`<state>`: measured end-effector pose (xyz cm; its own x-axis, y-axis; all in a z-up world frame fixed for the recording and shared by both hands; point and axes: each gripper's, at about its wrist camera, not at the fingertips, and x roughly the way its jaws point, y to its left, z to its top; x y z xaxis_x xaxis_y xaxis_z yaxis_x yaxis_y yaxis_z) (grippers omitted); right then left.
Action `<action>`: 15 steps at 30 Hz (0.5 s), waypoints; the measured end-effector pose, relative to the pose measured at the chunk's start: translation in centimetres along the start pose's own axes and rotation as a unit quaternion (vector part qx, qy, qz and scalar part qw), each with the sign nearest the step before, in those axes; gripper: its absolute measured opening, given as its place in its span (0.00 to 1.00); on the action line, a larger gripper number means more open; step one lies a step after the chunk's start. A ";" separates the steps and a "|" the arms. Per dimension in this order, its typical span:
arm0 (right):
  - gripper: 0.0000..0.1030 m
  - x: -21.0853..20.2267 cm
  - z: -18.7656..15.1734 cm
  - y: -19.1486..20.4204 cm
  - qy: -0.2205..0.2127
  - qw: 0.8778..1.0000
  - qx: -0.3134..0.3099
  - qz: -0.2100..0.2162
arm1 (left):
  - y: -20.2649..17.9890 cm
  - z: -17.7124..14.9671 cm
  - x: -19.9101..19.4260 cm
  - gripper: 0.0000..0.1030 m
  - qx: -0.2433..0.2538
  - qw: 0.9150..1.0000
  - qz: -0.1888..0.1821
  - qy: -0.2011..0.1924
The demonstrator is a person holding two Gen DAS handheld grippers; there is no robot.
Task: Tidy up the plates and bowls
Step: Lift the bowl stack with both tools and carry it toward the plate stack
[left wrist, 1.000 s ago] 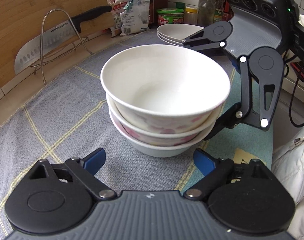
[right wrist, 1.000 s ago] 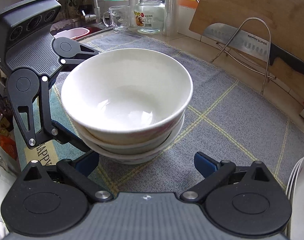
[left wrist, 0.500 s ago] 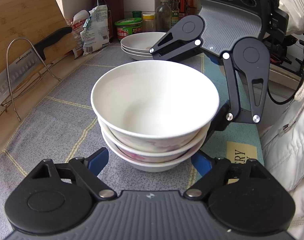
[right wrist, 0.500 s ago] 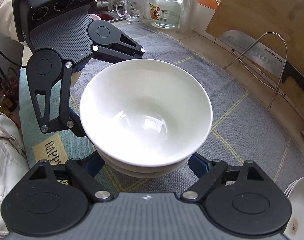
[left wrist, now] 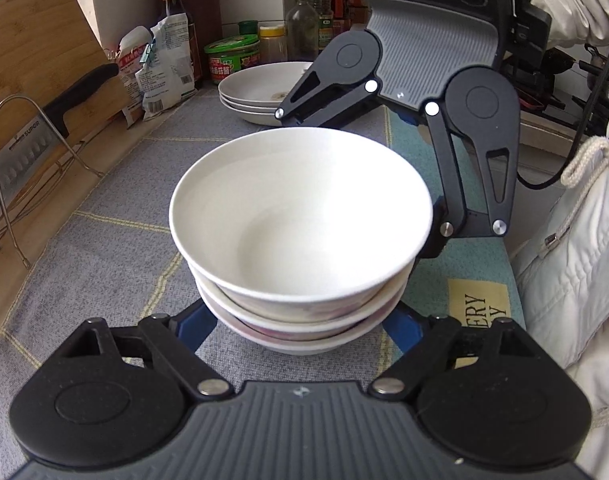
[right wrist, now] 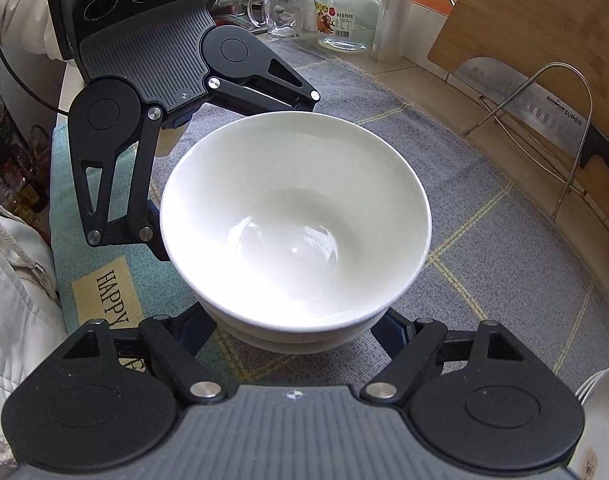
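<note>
Left wrist view shows a stack of three nested bowls [left wrist: 300, 240] standing on the grey checked mat [left wrist: 104, 248], with the left gripper [left wrist: 300, 328] straddling the bottom bowl. Its blue fingers [left wrist: 196, 326] reach under the rims at 8 and 4 o'clock of the stack; the jaws have just been closing with the bowls between them, but whether the pads already press I cannot tell, since the rims hide the contact. Opposite, at 2 o'clock, the right gripper [left wrist: 384, 184] has its linkage wrapped around the far side of the stack.

From the right wrist view, that right gripper [right wrist: 300, 332] has also just been closing on the same stack [right wrist: 296, 220], its fingers [right wrist: 388, 330] tucked beneath the lower bowl; the touch itself is hidden here too.

As for progress, the bowls look gathered: three nested, top one white and empty. A pile of shallow plates [left wrist: 260, 94] sits at 11 o'clock beyond the stack, apart from it, near jars and bottles. What seems left is moving the bowl stack to its place, probably beside those plates; nothing shows the stack lifted yet.
</note>
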<state>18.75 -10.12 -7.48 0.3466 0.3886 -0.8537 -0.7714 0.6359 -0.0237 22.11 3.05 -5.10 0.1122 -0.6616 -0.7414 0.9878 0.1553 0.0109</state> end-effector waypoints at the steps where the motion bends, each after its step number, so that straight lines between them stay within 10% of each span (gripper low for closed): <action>1: 0.84 0.0 0.0 0.0 0.001 1.000 -0.002 0.001 | 0.0 0.0 0.1 0.85 -0.001 1.000 -0.002 0.000; 15: 0.83 0.0 0.1 0.1 0.002 1.000 -0.001 0.000 | 0.3 0.5 0.2 0.86 0.011 1.000 -0.010 0.011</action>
<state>18.70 -9.99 -7.40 0.3441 0.3854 -0.8562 -0.7726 0.6344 -0.0249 22.47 2.61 -4.91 0.0900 -0.6474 -0.7568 0.9920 0.1262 0.0101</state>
